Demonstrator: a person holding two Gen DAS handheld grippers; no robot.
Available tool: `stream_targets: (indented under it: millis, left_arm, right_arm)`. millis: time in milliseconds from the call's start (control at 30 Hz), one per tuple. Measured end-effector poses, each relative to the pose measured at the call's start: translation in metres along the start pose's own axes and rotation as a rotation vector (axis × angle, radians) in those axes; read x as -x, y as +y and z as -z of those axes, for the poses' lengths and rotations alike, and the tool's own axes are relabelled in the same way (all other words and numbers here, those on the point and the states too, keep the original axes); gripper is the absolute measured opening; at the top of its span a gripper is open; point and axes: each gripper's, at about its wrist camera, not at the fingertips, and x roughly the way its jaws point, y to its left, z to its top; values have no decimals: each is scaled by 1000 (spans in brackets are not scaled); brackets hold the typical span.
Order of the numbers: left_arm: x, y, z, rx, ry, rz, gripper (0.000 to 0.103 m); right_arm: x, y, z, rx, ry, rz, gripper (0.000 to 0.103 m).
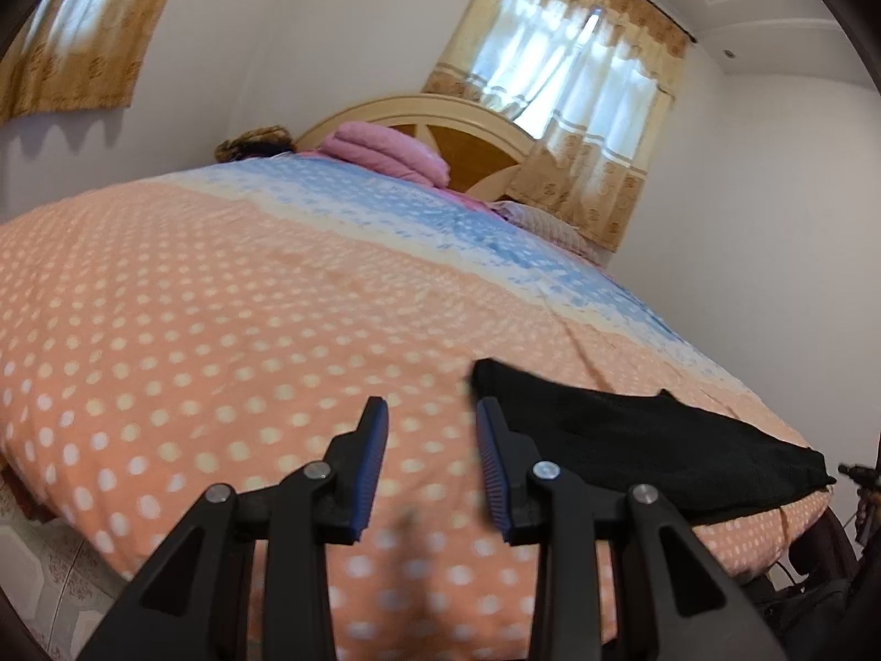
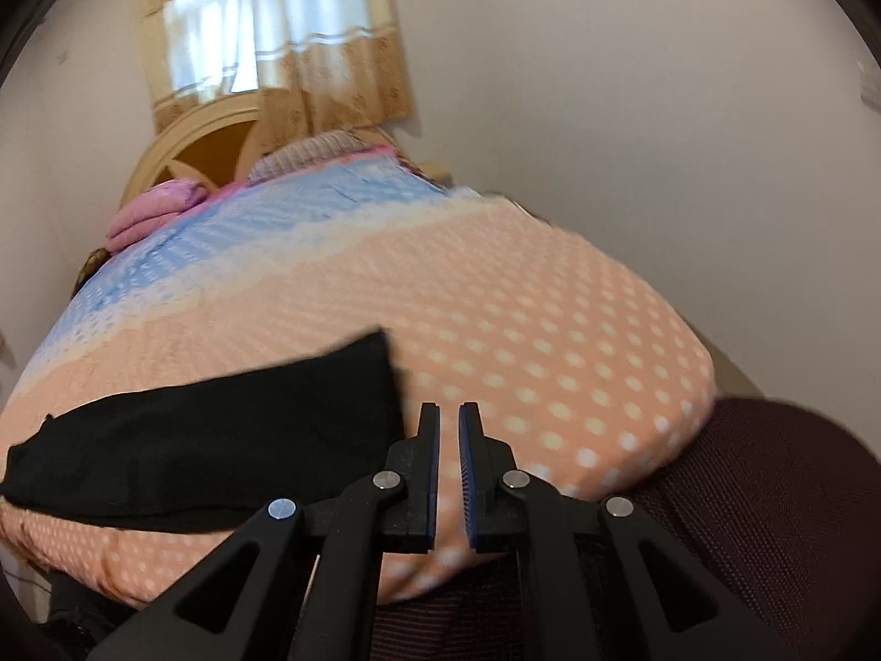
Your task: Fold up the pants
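The black pants [image 1: 644, 440] lie flat on the bedspread [image 1: 231, 330], a peach cover with white dots that turns pale blue toward the headboard [image 1: 440, 121]. In the left wrist view they stretch from the centre out toward 4 o'clock, close to the bed's near edge, with one squared end just beyond the right finger of the left gripper [image 1: 432, 418]. That gripper hovers over bare dotted cloth at 6 o'clock, its blue-padded fingers [image 1: 374, 457] spread wide with nothing between them. In the right wrist view the pants [image 2: 209, 440] run from the centre out to 9 o'clock, their near end just beside the left finger of the right gripper [image 2: 449, 418]. This gripper's jaws stand nearly together, a narrow gap left between the pads, and hold nothing. At 4 o'clock in that view a dark maroon mesh surface [image 2: 771, 496] sits just beside the bed's corner. Folded pink bedding [image 1: 385, 151] rests by the headboard at 12 o'clock, under a window hung with tan patterned curtains [image 1: 556, 82].
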Motion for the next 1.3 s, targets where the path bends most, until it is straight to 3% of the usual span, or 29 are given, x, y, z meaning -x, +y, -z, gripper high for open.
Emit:
stream_targets:
  millis: [33,67,133,167,200,267,400,500,633,700,767,833,933,967,1000,1167,1300]
  left_arm:
    - [-2,-11,-1,-20,5,-8,52]
    - [-5,-20,-2,-39,10,-7,56]
    - [-9,-34,-2,-71,21,9,56]
    - [-15,-43,-1,-91,37,2,57]
    - [-20,-48,-1,-107,51,-18,57]
    - [-27,-55,-3,-125,65,-20,57]
    - [-37,-71,-6,-159,78,-26,58]
    - [-46,-79,-6,-177,80,-61,68]
    - [-55,-81,1,-175,100,-82,68]
    - [-60,-80,5,-187,113,-113,69]
    - [-65,-79,9,-197,121,-145,72]
    - [-71,-71,14,-191,133,-175,72]
    - [-75,-55,19,-129,150,-178,78]
    - [-74,-51,20,-105,144,-170,80]
    - [-73,-49,21,-92,135,-161,80]
    - [-71,-53,22,-92,127,-176,80]
    - [-58,-61,14,-94,82,-181,80]
  right_arm:
    - [4,17,-3,36,-10,-27,8]
    - [8,39,-4,85,-14,-61,8]
    - [12,81,-5,176,-13,-130,14]
    - [12,106,-3,226,-6,-183,25]
    - [10,136,0,286,10,-251,45]
    - [6,188,6,385,38,-357,60]
    - [-7,295,30,568,101,-542,60]
    - [-13,359,49,647,141,-651,59]
    - [-11,430,86,797,161,-739,59]
    - [-16,454,104,862,187,-744,51]
    - [-27,469,122,947,177,-680,46]
    - [-34,475,136,1007,155,-614,35]
    - [-34,467,132,962,160,-647,23]
    - [-32,463,130,951,170,-647,11]
    - [-30,460,129,950,179,-652,7]
    - [-26,465,140,1016,197,-645,6]
    - [-27,468,124,986,274,-696,7]
